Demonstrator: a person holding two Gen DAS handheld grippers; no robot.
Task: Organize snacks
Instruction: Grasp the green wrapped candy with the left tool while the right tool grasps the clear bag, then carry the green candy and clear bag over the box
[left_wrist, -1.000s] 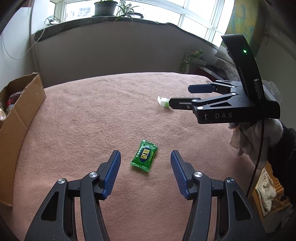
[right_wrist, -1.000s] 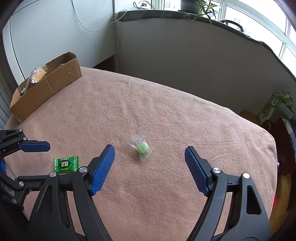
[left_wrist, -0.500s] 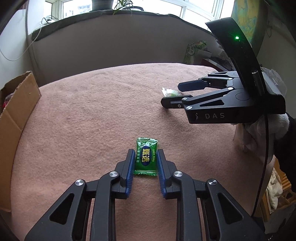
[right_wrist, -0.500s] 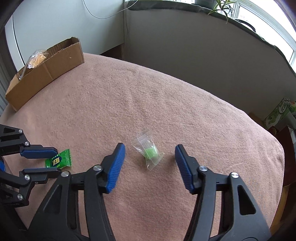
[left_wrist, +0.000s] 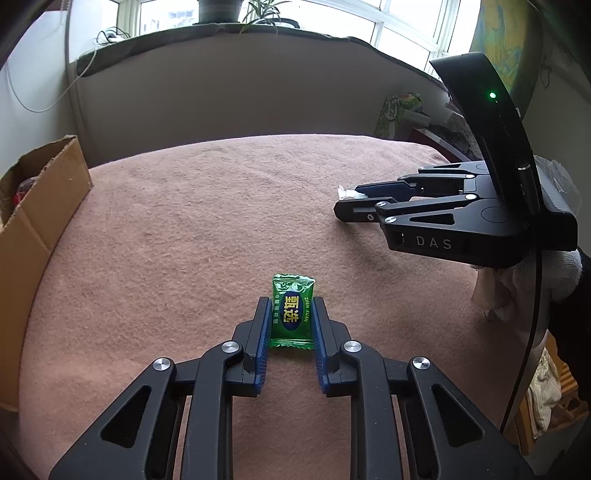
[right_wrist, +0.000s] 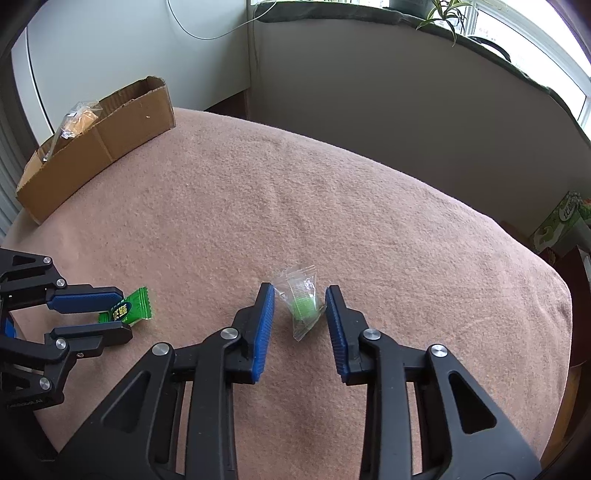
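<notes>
A green wrapped candy (left_wrist: 292, 313) with yellow writing lies on the pink blanket. My left gripper (left_wrist: 291, 304) is shut on it, its blue pads pressing both sides; it also shows in the right wrist view (right_wrist: 130, 307). A clear packet with a green sweet (right_wrist: 303, 303) lies on the blanket between the blue pads of my right gripper (right_wrist: 300, 293), which stand narrowly apart and just clear of the wrapper. In the left wrist view my right gripper (left_wrist: 347, 205) sits low at the right, the packet's end (left_wrist: 346, 193) showing at its tips.
A cardboard box (right_wrist: 99, 136) holding a bagged snack (right_wrist: 75, 118) stands at the blanket's far left edge; it also shows in the left wrist view (left_wrist: 33, 206). A low grey wall and window sill with plants lie behind. A green carton (right_wrist: 561, 225) sits off the right edge.
My left gripper closed onto the green candy. My right gripper moved down around the clear packet and narrowed its jaws from wide open.
</notes>
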